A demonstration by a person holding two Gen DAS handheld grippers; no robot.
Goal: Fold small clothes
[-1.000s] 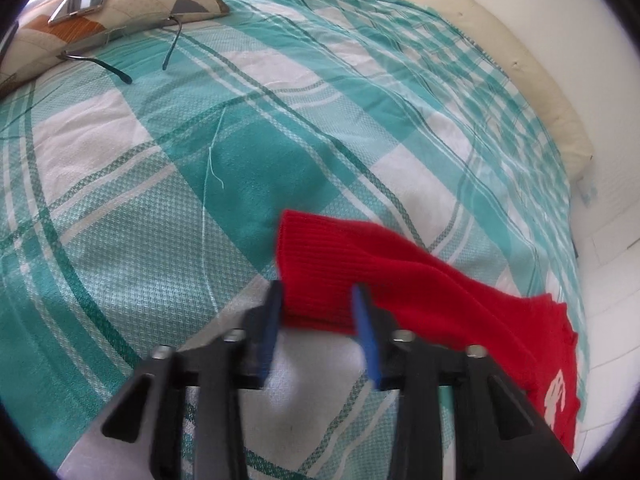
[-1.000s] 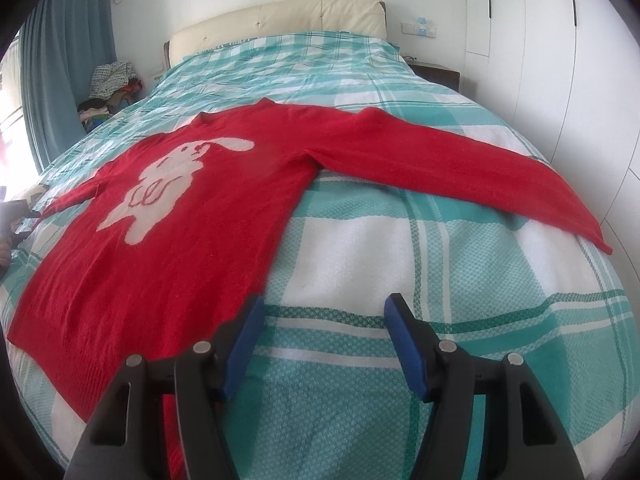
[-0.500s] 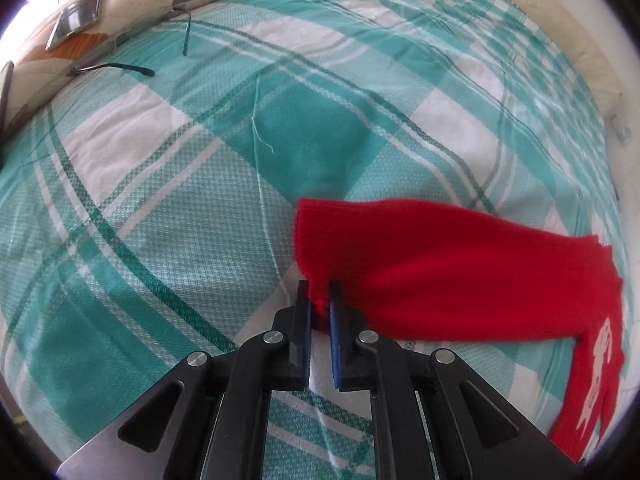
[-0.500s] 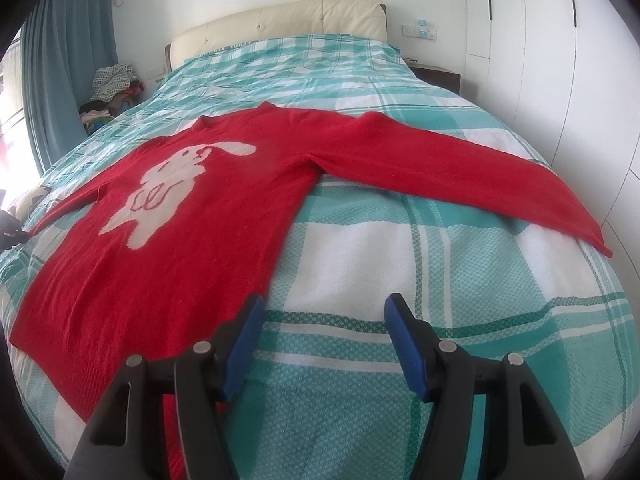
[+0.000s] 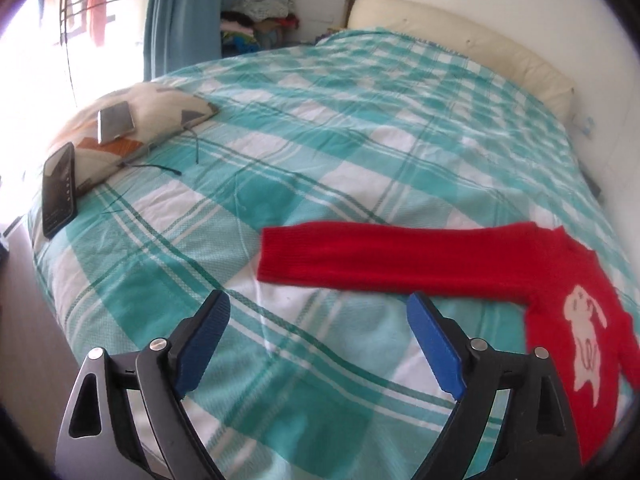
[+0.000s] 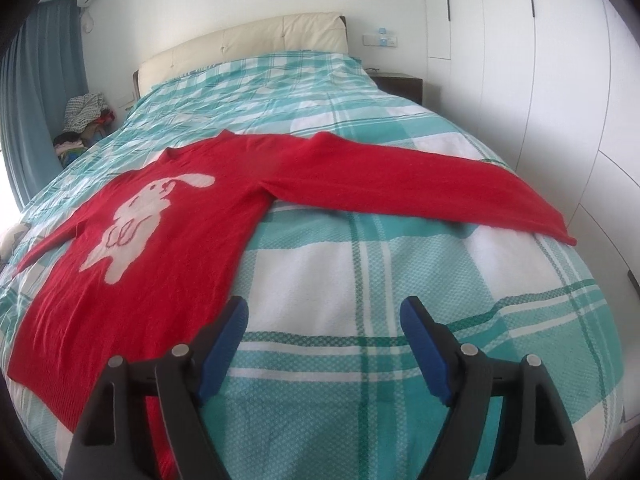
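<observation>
Red sweater (image 6: 168, 248) lies flat, face up, on the bed (image 6: 400, 280), white rabbit motif (image 6: 140, 216) showing on the chest. Both sleeves are spread out to the sides: one sleeve (image 5: 380, 256) runs straight across the teal-and-white plaid cover, cuff end lying free on the cloth; the other sleeve (image 6: 420, 184) reaches toward the wardrobe side, its cuff near the bed's edge. Hem of the sweater sits at the near edge of the bed in the right wrist view. Left gripper (image 5: 318, 312) hangs above the cover, just short of the first sleeve's cuff; its jaws have just been opening and now stand wide apart, nothing between them, blue pads clear of the knit. Right gripper (image 6: 322, 318) is also spread, jaws having just widened, nothing between them; it sits over bare plaid just beside the sweater's side seam, not touching it. At the far corner of the bed in the left wrist view: a patterned cushion (image 5: 160, 108) with a phone (image 5: 116, 120) lying on it, and a second dark phone (image 5: 59, 190) propped against it. Cream headboard (image 6: 248, 48) at the top of the bed; blue curtain (image 5: 180, 12) by the window; a heap of clothes (image 6: 86, 116) beside the bed.
</observation>
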